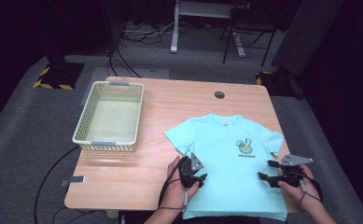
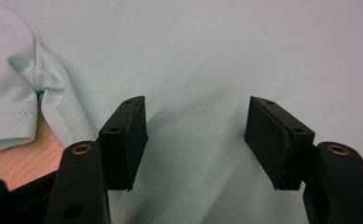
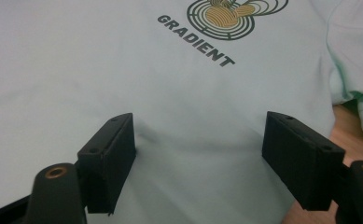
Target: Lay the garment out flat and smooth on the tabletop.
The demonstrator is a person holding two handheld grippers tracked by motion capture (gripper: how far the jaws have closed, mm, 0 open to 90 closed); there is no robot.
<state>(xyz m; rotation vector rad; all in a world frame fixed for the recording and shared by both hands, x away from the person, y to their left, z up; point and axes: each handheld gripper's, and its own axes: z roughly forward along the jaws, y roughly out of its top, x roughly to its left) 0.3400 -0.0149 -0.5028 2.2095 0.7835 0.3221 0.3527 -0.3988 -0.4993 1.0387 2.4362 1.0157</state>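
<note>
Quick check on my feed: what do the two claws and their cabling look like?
Both the left claw and right claw are black, each topped by a grey three-cornered plate. Their jaws are flat, rectangular black blocks on arms with brass-coloured rivets. A black cable trails from each.

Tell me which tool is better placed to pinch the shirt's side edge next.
Probably the right tool: its open jaws straddle the t-shirt close to the side edge, with bare table beside one jaw. The left tool is open over flat cloth, further in.

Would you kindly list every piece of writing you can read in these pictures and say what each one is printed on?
"GRADIENT": dark capitals under the round rabbit logo on the chest of the light blue T-shirt.
Neck label of the T-shirt: too small to read.
The basket and table bear no writing.
</note>
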